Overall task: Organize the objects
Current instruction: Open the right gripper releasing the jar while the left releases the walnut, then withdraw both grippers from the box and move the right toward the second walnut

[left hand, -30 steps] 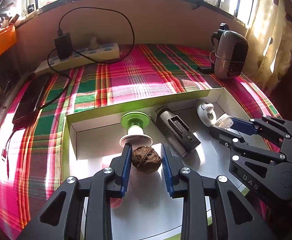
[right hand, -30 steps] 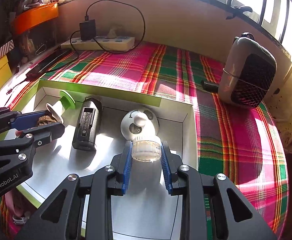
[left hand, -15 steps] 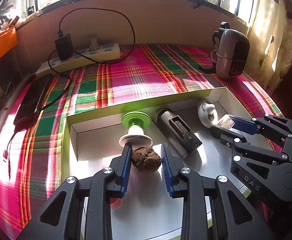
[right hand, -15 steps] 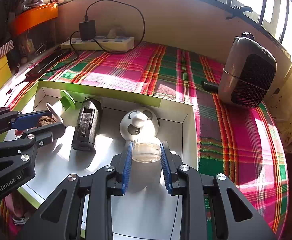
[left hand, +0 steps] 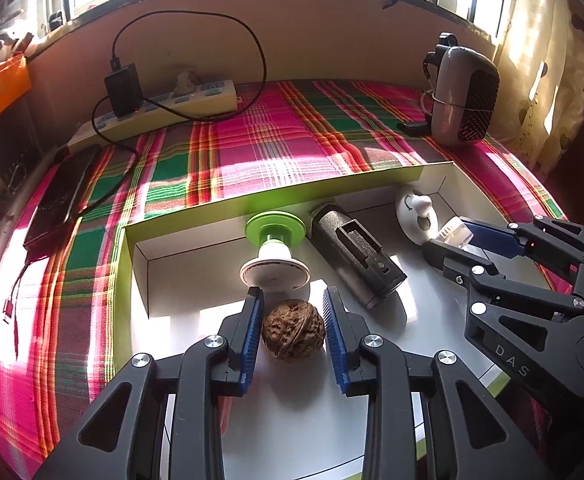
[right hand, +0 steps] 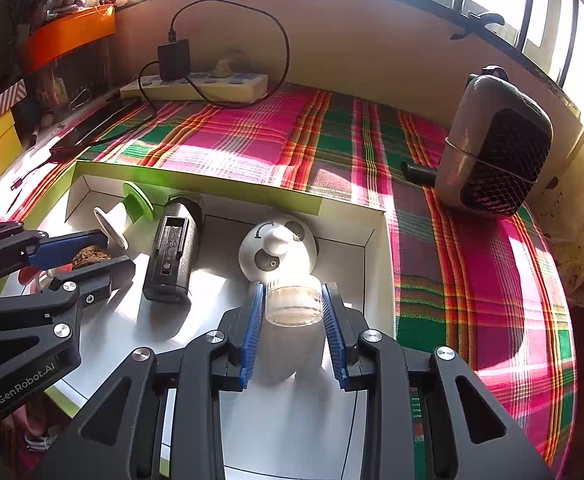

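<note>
A white tray with a green rim lies on the plaid cloth. In it are a green-and-white spool, a black cylindrical device and a white panda-faced dome. My left gripper has its blue pads on either side of a brown walnut that rests on the tray floor; a small gap shows at each pad. My right gripper is shut on a small clear jar just in front of the panda dome.
A grey heater stands at the back right. A power strip with a black charger and cable lies along the back wall. A dark phone lies at the left. An orange box sits on the left shelf.
The walnut has gone from lifted and tilted between the left pads to resting on the tray floor, and the left jaws have widened slightly. The right gripper and jar have moved toward the panda dome.
</note>
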The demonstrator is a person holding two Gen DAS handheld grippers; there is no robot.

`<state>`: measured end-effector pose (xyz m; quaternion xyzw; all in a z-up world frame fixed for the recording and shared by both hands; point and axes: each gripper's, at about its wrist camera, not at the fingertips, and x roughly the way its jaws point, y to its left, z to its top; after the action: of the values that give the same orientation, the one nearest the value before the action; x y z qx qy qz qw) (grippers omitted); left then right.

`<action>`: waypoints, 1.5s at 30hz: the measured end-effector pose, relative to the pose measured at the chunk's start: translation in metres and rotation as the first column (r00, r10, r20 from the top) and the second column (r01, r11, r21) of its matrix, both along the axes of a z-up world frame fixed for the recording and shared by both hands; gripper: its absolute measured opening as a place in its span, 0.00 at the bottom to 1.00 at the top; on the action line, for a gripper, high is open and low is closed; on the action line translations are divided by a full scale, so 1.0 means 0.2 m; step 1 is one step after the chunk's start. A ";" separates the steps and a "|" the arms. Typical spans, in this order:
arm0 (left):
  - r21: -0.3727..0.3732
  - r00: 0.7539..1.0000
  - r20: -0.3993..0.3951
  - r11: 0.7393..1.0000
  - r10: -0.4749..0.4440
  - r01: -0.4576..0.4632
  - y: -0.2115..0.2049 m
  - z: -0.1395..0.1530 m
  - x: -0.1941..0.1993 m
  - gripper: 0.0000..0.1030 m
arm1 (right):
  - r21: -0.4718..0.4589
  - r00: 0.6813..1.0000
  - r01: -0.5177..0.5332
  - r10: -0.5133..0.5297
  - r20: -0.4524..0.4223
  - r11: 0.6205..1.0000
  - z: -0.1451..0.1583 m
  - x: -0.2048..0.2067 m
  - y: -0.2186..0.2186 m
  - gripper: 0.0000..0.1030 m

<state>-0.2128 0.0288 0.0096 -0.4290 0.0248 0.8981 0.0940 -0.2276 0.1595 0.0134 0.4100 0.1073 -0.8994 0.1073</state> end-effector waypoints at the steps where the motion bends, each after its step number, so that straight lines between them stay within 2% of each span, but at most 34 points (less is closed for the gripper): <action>1: 0.002 1.000 0.001 1.000 0.000 0.000 0.00 0.00 0.00 0.28 | 0.000 1.000 0.000 0.000 0.000 1.000 0.00 0.00 0.00 0.30; 9: 0.009 1.000 0.004 1.000 0.002 -0.002 -0.01 -0.01 0.00 0.28 | -0.001 1.000 -0.002 0.002 0.000 1.000 0.00 0.00 0.01 0.32; 13: 0.020 1.000 0.008 1.000 -0.003 0.003 -0.01 -0.01 0.00 0.28 | -0.013 1.000 -0.023 0.023 0.004 1.000 0.00 0.01 -0.01 0.45; 16: 0.021 1.000 0.009 1.000 -0.001 0.001 -0.01 0.00 0.01 0.30 | -0.001 1.000 -0.020 0.020 -0.003 1.000 0.01 0.02 -0.03 0.49; 34: 0.033 1.000 -0.026 0.999 0.004 -0.003 -0.03 0.07 0.09 0.32 | -0.032 1.000 0.016 -0.017 -0.017 0.999 0.06 0.07 0.01 0.54; 45: 0.048 0.997 -0.070 0.998 0.041 -0.037 -0.13 0.15 0.24 0.32 | -0.083 0.999 0.021 -0.025 -0.041 0.996 0.13 0.18 0.06 0.54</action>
<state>-0.1652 0.0038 0.0390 -0.3948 -0.0012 0.9148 0.0856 -0.1912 0.1706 0.0396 0.3873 0.0673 -0.9127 0.1116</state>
